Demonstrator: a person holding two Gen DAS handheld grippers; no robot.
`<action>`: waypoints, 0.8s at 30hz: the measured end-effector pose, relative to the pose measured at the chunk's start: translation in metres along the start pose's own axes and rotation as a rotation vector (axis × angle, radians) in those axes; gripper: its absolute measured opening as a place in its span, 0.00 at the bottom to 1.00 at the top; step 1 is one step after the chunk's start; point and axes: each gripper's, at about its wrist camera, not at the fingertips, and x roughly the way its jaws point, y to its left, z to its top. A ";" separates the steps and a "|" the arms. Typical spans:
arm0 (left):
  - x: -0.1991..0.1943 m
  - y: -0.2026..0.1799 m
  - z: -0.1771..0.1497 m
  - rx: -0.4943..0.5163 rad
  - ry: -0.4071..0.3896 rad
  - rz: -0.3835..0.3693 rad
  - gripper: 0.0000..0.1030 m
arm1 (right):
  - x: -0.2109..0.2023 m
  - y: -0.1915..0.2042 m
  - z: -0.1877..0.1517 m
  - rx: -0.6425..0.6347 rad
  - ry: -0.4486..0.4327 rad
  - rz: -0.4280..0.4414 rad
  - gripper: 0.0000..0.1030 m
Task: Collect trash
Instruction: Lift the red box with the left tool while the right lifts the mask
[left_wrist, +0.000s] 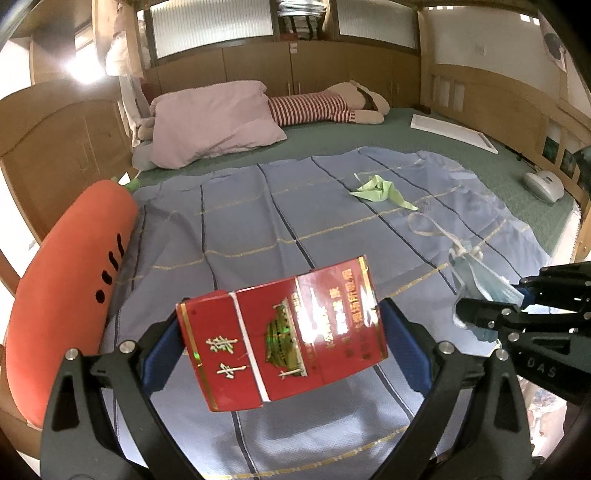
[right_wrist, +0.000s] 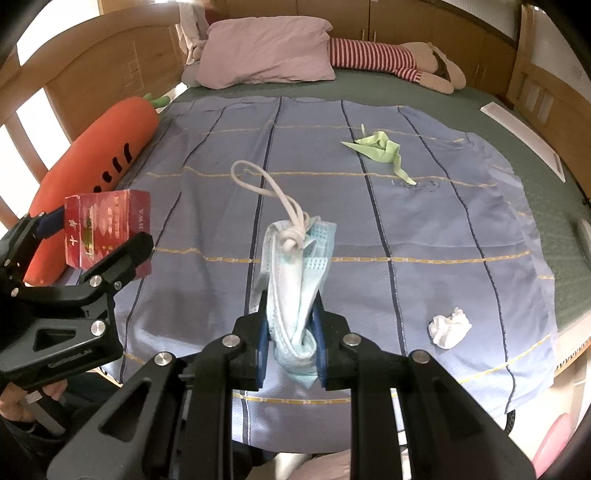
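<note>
Both hands carry trash above the bed's near edge: the left gripper has its fingers clamped wide on a red cigarette pack, while the right gripper has its fingers pinched nearly closed on a crumpled face mask, lifted clear for disposal. A green wrapper and a white tissue lie uncollected on the blue cloth.

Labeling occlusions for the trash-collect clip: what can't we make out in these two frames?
- Trash bin or bag: in neither view.
- Crumpled white tissue: right wrist only; outside the left wrist frame.
- Red cigarette pack, whether empty: lid closed, both views.
- Face mask, lower end: bunched between right gripper pads.
- Left gripper pad contact: behind pack.
</note>
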 end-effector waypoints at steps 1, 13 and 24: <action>-0.002 -0.001 0.000 0.006 -0.009 0.004 0.94 | 0.000 -0.001 0.000 0.002 0.000 0.000 0.21; -0.007 -0.009 0.001 0.043 -0.034 0.026 0.94 | 0.002 -0.003 -0.002 0.009 0.008 0.003 0.21; -0.008 -0.012 0.000 0.053 -0.038 0.032 0.94 | 0.008 0.000 -0.006 0.017 0.022 0.009 0.21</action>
